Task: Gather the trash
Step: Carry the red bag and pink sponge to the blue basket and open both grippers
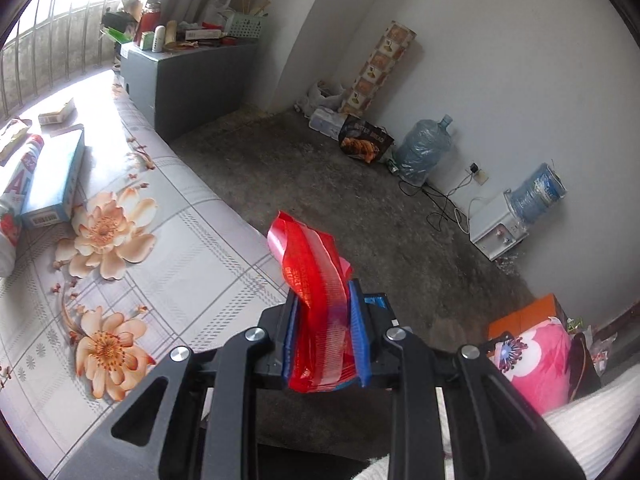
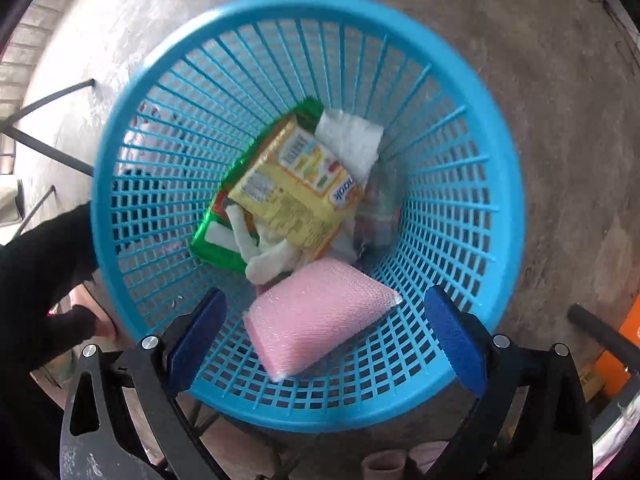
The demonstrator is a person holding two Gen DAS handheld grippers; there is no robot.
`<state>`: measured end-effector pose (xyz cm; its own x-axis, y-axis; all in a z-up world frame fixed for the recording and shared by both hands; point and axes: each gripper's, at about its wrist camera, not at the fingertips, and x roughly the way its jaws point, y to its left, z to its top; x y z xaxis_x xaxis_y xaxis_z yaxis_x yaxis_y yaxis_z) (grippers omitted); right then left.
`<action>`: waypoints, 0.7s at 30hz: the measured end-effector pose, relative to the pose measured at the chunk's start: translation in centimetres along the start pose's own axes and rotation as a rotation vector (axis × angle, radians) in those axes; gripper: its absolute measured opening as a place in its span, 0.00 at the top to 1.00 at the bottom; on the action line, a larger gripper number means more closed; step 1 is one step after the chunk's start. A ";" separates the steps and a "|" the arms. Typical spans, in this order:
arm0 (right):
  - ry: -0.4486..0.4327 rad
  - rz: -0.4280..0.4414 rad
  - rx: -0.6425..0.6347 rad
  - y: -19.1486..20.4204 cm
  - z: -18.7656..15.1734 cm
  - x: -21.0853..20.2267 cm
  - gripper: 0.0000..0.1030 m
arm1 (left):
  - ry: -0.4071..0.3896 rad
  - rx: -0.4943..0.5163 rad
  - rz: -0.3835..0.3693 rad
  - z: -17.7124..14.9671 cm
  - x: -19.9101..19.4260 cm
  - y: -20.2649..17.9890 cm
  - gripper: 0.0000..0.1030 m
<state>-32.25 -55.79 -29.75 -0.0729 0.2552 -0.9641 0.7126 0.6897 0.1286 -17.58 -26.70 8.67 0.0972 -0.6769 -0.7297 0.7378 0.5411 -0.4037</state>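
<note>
Left gripper [image 1: 325,332] clenched on a red wrapper [image 1: 316,280], pads squeezing its lower part, the loose upper end sticking up and out past the fingertips, long axis roughly in line with the fingers. Pointed down at an angle over the edge of a flowered tablecloth [image 1: 168,264], bare grey floor [image 1: 320,184] beyond. On the cloth to the far left, well apart from the gripper: a blue box [image 1: 54,178], a white can [image 1: 18,184], a small carton [image 1: 56,114]. No basket to be seen from this side.

Right gripper [image 2: 324,332] released, jaws spread wide, nothing pressed between the pads. Aimed almost straight down into a blue basket [image 2: 472,128] standing on the floor. Directly under the open jaws, lying against the near wall of the basket and blurred, a pink pad [image 2: 316,316], clear of both pads. Deeper in, a yellow carton [image 2: 296,192] over a green packet [image 2: 224,236], with white tissue [image 2: 352,140] beside them.

Judged from this: wrapper yet to go in, and the basket lies under the right hand, not the left, so the left gripper has to travel across to that rim before letting go. Wrapper light and floppy; likely to cling to a pad or drift outside if dropped from too far off.
</note>
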 end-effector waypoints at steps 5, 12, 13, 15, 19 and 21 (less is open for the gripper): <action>-0.174 0.066 0.229 -5.4 -0.6 -6.7 0.08 | 0.151 0.019 -0.083 -0.8 7.0 -1.7 0.77; -0.259 0.111 0.287 -9.7 -2.0 -10.6 0.08 | 0.351 0.144 -0.082 -3.1 22.1 -5.2 0.50; -0.259 0.117 0.294 -10.0 -2.1 -10.7 0.08 | 0.402 0.172 -0.039 -3.5 24.4 -5.4 0.47; -0.282 0.133 0.310 -10.5 -2.7 -11.5 0.08 | 0.443 0.194 0.065 -4.4 27.4 -5.3 0.44; -0.296 0.143 0.267 -10.8 -3.7 -14.3 0.08 | 0.420 0.155 0.069 -4.3 27.4 -4.7 0.42; -0.305 0.145 0.241 -9.8 -3.6 -14.9 0.08 | 0.370 0.145 0.050 -3.4 25.2 -4.5 0.42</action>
<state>-40.67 -63.89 -15.81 0.2246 0.1000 -0.9693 0.8457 0.4741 0.2449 -20.70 -44.47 -9.78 -0.0923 -0.4116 -0.9067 0.8273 0.4749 -0.2999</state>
